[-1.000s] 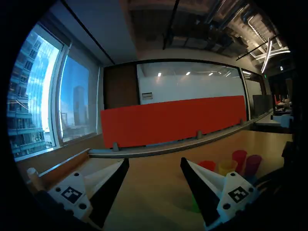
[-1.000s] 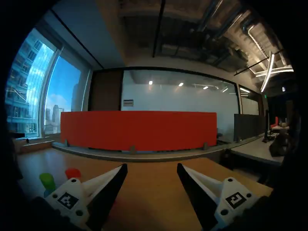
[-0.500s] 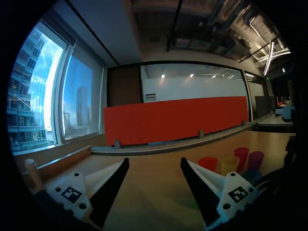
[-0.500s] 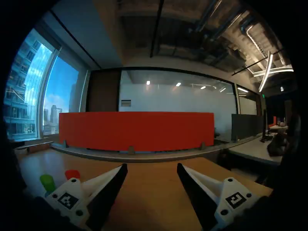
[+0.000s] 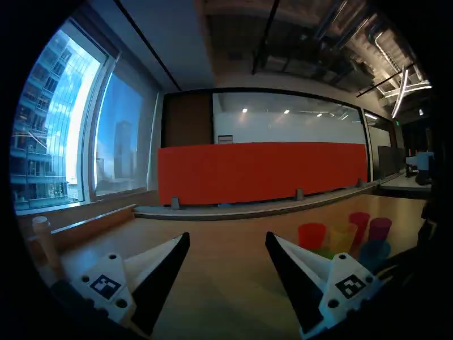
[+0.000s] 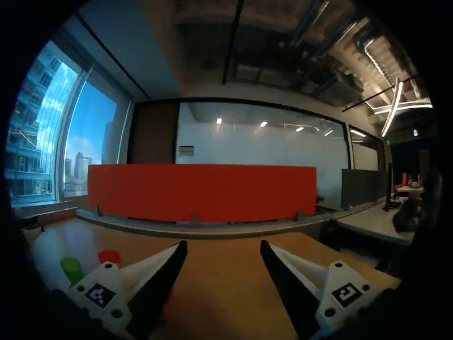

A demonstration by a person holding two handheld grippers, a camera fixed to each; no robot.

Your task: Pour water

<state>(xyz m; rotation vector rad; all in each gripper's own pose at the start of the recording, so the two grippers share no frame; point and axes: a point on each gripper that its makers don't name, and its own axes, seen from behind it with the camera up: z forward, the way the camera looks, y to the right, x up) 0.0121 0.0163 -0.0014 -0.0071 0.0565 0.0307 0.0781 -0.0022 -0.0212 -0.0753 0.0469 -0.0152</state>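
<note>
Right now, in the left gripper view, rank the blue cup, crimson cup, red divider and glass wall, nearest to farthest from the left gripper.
1. blue cup: right, beside the left gripper.
2. crimson cup: right, behind other cups.
3. red divider: ahead, at the table edge.
4. glass wall: behind the divider.

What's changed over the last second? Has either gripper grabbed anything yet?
The left gripper has rolled level: the red divider panel, slanted in its view before, now sits straight, and the coloured cups show more fully. Nothing was grasped or let go. The right gripper barely moved. Both grippers stay open and empty, and the cups stand where they were on the table.
</note>
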